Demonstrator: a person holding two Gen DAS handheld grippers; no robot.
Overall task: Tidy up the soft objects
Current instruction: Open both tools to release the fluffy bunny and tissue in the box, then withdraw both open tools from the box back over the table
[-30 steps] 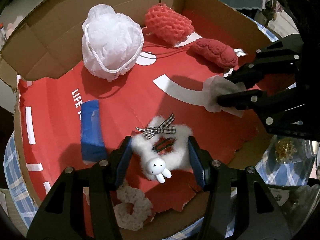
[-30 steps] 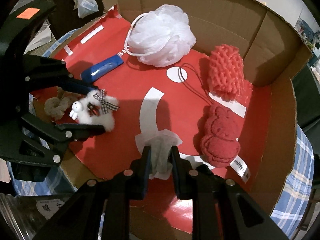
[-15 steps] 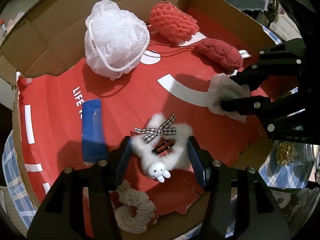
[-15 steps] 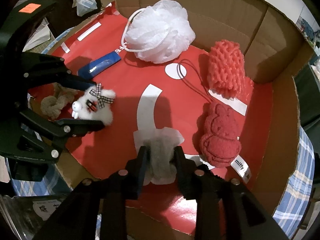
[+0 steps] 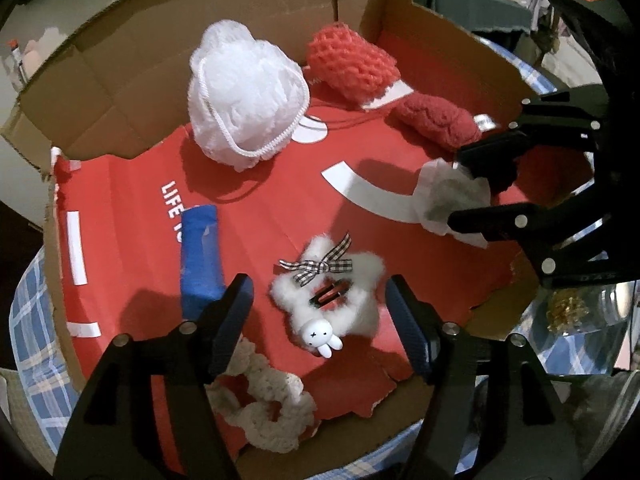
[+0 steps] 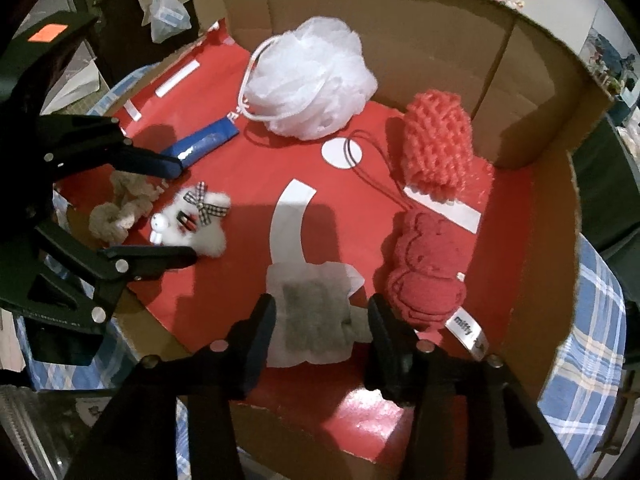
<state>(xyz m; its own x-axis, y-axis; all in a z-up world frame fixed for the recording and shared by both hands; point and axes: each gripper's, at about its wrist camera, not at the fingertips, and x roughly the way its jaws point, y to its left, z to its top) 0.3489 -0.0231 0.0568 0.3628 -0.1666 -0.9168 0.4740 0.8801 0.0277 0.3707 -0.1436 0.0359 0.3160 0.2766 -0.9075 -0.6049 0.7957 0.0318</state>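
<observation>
Both grippers are spread wide over the red box floor (image 6: 224,288). The left gripper (image 5: 320,312) straddles the fluffy bunny clip (image 5: 332,304) without touching it, while the right gripper (image 6: 320,320) sits either side of the white pad (image 6: 312,312), fingers clear of it.

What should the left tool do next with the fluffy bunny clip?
Probably lift away. The left tool is open, its fingers apart on either side of the fluffy bunny clip, which lies flat on the red sheet. The right tool is open too.
</observation>
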